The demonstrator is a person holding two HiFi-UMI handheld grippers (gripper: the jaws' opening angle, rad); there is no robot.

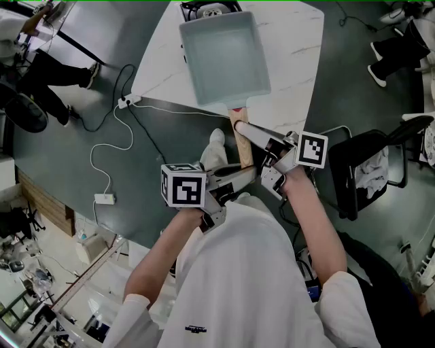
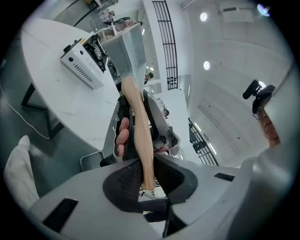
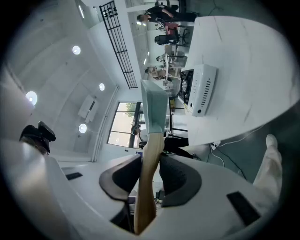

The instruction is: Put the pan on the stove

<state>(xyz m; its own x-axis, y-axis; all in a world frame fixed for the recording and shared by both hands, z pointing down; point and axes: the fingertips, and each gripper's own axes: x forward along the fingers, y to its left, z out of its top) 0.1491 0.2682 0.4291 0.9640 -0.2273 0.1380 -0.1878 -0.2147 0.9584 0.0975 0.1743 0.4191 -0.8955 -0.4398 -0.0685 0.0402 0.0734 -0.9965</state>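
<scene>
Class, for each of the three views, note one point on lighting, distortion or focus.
Head view: flat, even light, no hard shadow in the pan, which is sharp. Left gripper view: strong fisheye with black corners; the table edge bows; the handle is crisp. Right gripper view: same fisheye; ceiling lights blow out to white spots.

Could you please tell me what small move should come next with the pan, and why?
Probably carry the pan slightly forward toward the stove: left gripper and right gripper both clamp its wooden handle, and the stove lies beyond its far edge.
</scene>
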